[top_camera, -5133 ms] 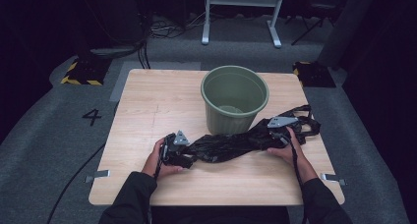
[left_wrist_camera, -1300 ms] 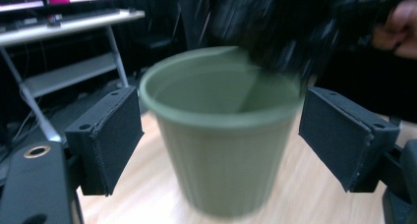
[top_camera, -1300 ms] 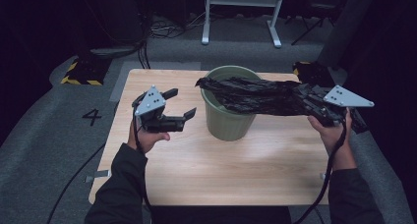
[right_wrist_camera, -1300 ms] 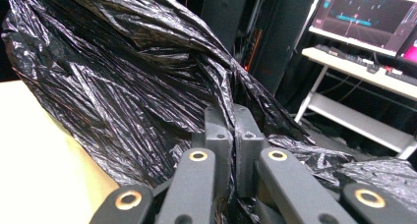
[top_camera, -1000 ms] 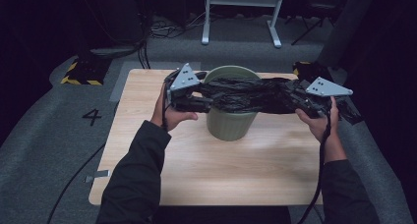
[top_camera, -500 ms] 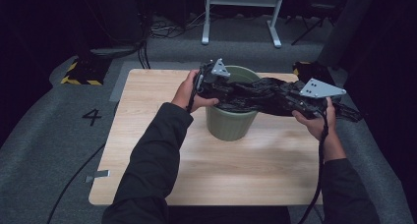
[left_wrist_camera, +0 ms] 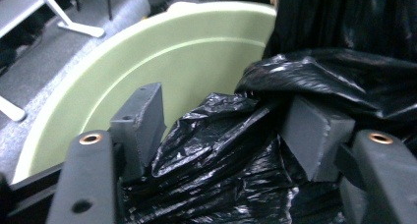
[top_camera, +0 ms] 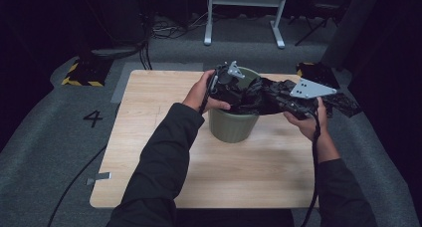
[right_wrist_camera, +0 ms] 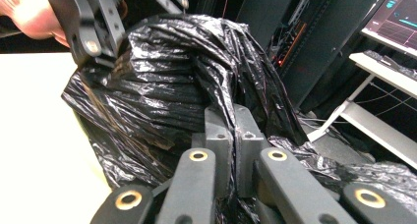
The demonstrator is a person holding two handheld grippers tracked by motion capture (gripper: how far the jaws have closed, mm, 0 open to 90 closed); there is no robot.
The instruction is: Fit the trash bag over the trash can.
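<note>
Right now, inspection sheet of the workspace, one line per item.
Surface: wooden table, bare around the bin.
Job's things: black trash bag bunched over the green bin, partly inside the rim.
Clutter: nothing seen.
Grippers: left gripper at the bin mouth, jaws just opening, bag between them; right gripper shut on the bag.
Cables: gripper cable runs along the right forearm.
Surroundings: dark floor, a marked 4, white stand.

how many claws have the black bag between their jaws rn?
2. Left claw at the green bin's rim, bag bunched between its jaws; right claw beside the bin, clamped on it.
</note>
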